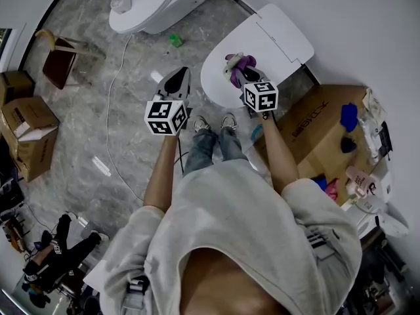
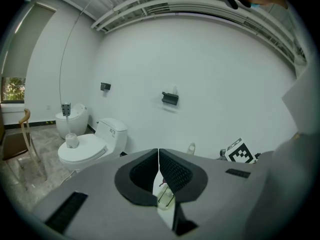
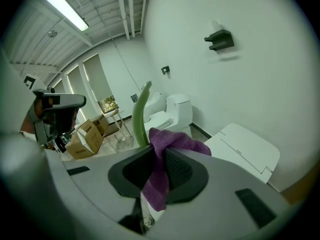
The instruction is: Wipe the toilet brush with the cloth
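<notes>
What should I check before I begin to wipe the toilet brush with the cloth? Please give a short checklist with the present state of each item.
1. Cloth is gripped: the right tool is shut on the purple cloth. Ok.
2. Left tool holds the brush: its jaws are together with nothing between them. Not ok.
3. Brush is found: a green handle rises close beside the cloth in the right gripper view. Ok.
4. Cloth touches the handle: contact is not visible. Cannot tell.
5. Place below the right tool: the white toilet lid is closed. Ok.
</notes>
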`<state>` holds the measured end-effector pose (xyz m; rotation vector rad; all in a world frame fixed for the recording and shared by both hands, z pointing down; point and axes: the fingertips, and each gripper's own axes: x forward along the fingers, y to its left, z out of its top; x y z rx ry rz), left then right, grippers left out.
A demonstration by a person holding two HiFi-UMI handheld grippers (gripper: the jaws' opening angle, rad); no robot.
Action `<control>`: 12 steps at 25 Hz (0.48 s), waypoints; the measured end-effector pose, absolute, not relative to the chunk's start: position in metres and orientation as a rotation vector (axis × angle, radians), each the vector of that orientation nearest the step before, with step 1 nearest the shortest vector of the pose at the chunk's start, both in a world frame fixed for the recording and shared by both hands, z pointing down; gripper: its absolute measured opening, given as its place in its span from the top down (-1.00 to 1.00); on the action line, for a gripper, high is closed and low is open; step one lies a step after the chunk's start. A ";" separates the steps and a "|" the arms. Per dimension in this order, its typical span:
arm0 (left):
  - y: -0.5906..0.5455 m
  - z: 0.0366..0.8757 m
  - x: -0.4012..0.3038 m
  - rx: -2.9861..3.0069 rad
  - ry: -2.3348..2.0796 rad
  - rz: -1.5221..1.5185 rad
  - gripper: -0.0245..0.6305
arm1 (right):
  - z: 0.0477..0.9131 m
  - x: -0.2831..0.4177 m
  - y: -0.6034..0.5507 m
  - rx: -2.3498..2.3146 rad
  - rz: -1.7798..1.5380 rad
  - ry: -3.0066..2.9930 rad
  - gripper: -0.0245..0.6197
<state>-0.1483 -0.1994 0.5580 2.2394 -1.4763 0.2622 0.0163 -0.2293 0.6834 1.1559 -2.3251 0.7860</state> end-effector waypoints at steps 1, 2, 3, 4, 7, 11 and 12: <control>-0.199 0.559 -0.149 2.237 -1.479 0.262 0.85 | 0.688 0.015 -0.228 1.144 0.789 -2.318 0.70; -0.199 0.559 -0.150 2.234 -1.481 0.262 0.85 | 0.692 0.014 -0.227 1.132 0.793 -2.310 0.70; -0.199 0.560 -0.152 2.230 -1.485 0.263 0.85 | 0.698 0.012 -0.226 1.121 0.798 -2.300 0.70; -0.199 0.560 -0.153 2.226 -1.488 0.264 0.85 | 0.703 0.012 -0.224 1.110 0.803 -2.288 0.70; -0.199 0.561 -0.158 2.218 -1.498 0.269 0.85 | 0.720 0.012 -0.220 1.085 0.826 -2.248 0.70; -0.201 0.560 -0.161 2.209 -1.507 0.272 0.85 | 0.740 0.020 -0.215 1.078 0.867 -2.192 0.70; -0.201 0.560 -0.161 2.209 -1.507 0.272 0.85 | 0.743 0.023 -0.214 1.083 0.876 -2.179 0.70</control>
